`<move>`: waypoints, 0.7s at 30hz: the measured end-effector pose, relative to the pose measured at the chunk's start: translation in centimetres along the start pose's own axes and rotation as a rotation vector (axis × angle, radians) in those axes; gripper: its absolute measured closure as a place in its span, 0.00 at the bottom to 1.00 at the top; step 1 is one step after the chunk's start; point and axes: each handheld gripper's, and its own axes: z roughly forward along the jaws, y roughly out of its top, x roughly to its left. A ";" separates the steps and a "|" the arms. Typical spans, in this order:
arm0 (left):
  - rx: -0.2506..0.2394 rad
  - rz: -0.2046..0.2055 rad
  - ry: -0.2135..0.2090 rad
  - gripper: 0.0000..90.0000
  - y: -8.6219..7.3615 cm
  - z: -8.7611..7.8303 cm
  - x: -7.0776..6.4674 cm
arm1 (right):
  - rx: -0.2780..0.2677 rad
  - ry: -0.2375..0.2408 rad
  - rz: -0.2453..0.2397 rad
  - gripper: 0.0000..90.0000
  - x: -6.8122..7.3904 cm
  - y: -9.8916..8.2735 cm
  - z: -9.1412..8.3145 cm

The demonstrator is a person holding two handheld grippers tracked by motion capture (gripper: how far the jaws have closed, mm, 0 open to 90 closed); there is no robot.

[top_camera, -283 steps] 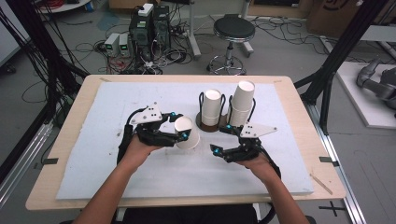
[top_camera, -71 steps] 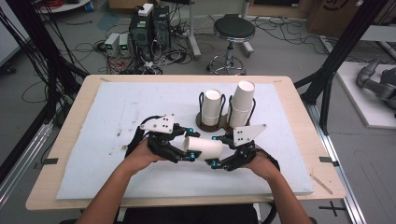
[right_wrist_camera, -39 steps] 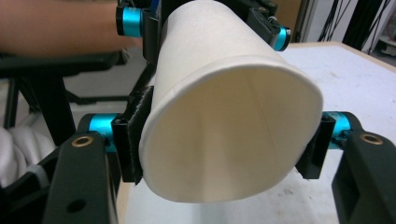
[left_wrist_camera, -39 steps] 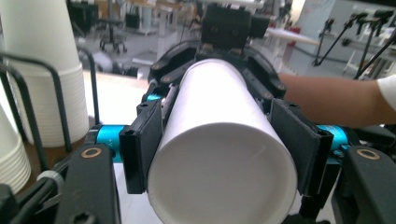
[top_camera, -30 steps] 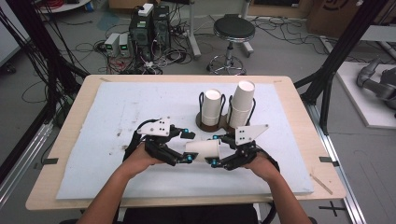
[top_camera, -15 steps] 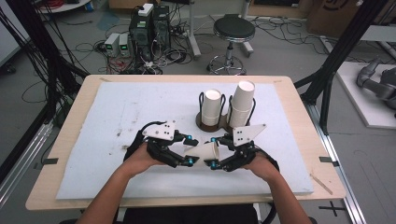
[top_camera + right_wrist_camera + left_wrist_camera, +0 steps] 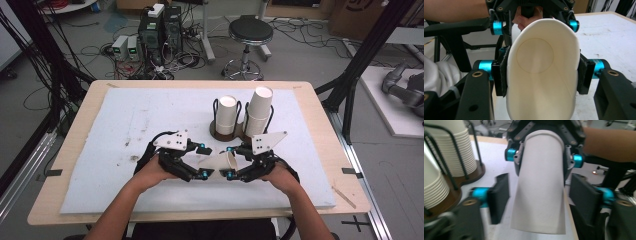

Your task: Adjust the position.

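A white paper cup (image 7: pixel 219 161) lies on its side just above the mat, between the two grippers. My right gripper (image 7: pixel 229 161) is shut on its mouth end. In the right gripper view the pads (image 7: pixel 504 75) press the rim of the cup (image 7: pixel 541 87) into an oval, and these jaws have just been closing further. My left gripper (image 7: pixel 204 161) faces it from the left. Its jaws have just been opening and stand clear of the cup (image 7: pixel 540 182) on both sides, with the base end between them.
Two stacks of paper cups (image 7: pixel 227 114) (image 7: pixel 259 109) stand in a wire holder on a round brown base (image 7: pixel 220 135), just behind the grippers. A white mat (image 7: pixel 125 115) covers the wooden table (image 7: pixel 320 120). A stool and cables are on the floor beyond.
The left gripper's jaws have come apart and off the cup since half a second ago. The right gripper keeps its hold on the cup's mouth. Both hands stay where they were.
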 end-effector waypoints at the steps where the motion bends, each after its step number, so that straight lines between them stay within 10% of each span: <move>1: 0.008 0.004 -0.002 0.31 0.0 0.1 0.0 | 0.003 -0.002 0.001 0.47 0.0 0.0 0.0; 13: 0.097 0.046 -0.031 0.41 -0.4 1.7 -0.1 | -0.004 0.013 0.012 0.47 0.0 0.1 0.0; 21: 0.011 0.015 -0.040 0.40 -0.5 1.2 0.1 | -0.086 -0.026 0.089 0.23 0.0 0.0 -0.2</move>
